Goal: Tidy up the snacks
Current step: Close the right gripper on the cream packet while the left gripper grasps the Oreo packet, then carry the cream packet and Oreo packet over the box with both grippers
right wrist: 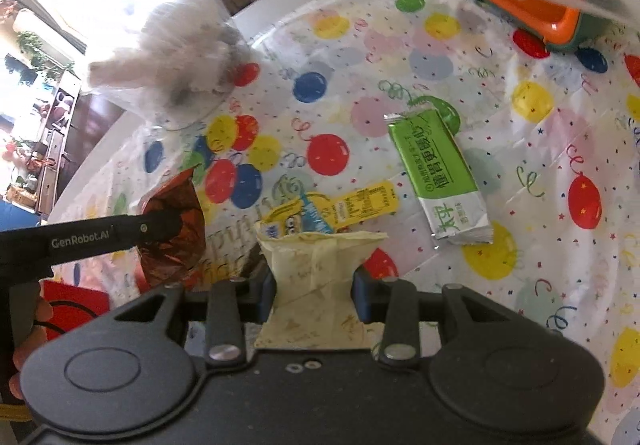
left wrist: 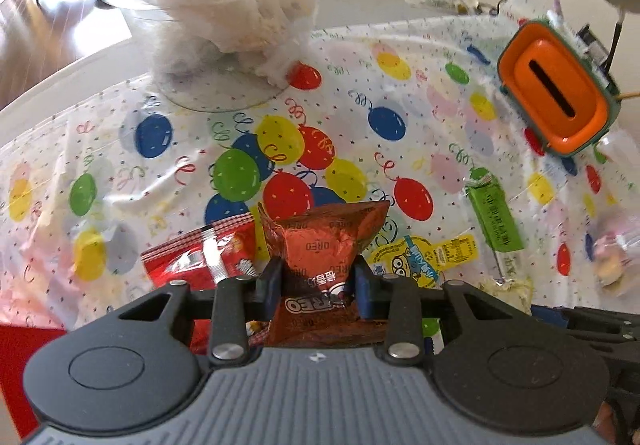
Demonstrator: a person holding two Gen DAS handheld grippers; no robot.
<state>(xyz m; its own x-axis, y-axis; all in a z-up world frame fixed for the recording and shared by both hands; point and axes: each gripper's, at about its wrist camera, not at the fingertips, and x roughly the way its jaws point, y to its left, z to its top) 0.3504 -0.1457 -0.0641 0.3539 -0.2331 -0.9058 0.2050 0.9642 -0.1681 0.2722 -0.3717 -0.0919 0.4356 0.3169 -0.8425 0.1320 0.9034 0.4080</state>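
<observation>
Oreo packet (left wrist: 326, 245) upright in left tongs (left wrist: 319, 281)

My left gripper (left wrist: 318, 281): grey ribbed housing, two black round lobes with circular insets, black linkage bars on silver rivets, dark blue finger pads (left wrist: 365, 285). My right gripper (right wrist: 314, 293): same build, black housing with two small washers. Seen from the right wrist, the left's black side reads "GenRobot.AI" in white.
</observation>
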